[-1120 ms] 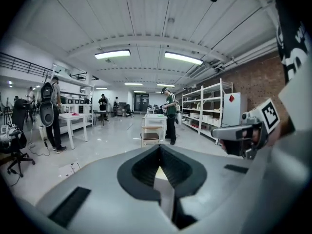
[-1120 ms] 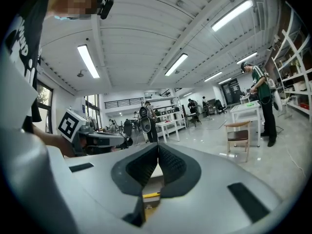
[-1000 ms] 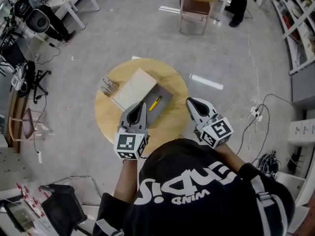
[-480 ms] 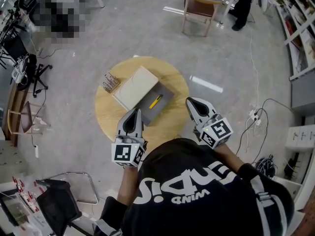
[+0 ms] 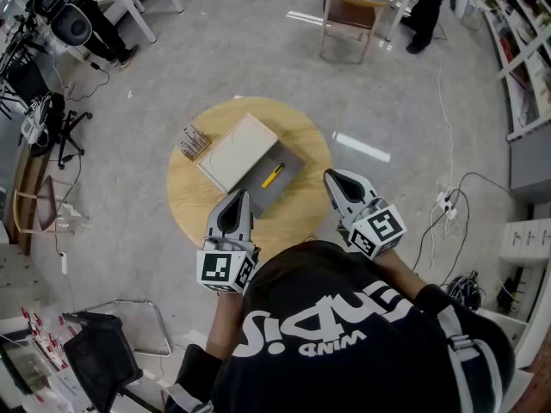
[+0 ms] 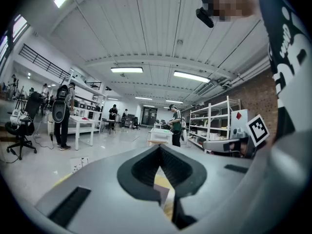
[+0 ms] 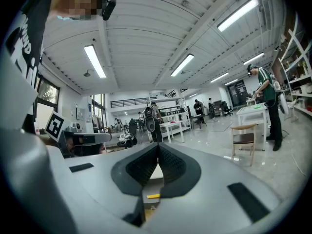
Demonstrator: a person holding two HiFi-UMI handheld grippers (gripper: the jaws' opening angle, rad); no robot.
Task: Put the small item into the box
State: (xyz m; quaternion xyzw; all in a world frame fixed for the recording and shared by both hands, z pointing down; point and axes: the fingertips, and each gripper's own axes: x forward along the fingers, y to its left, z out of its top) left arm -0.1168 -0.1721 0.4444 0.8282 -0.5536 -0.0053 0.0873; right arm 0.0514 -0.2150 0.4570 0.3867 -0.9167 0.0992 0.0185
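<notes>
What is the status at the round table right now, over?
Left gripper, right gripper shut, empty, near table edge. Yellow item lies in grey box beside beige lid. Nothing in the way.

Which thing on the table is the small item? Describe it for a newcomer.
Find the round wooden table; on it a cream box lies against a flat grey tray. The small item is the yellow stick on that tray, just right of the box. It is the only bright yellow thing; the brown block sits far left.
</notes>
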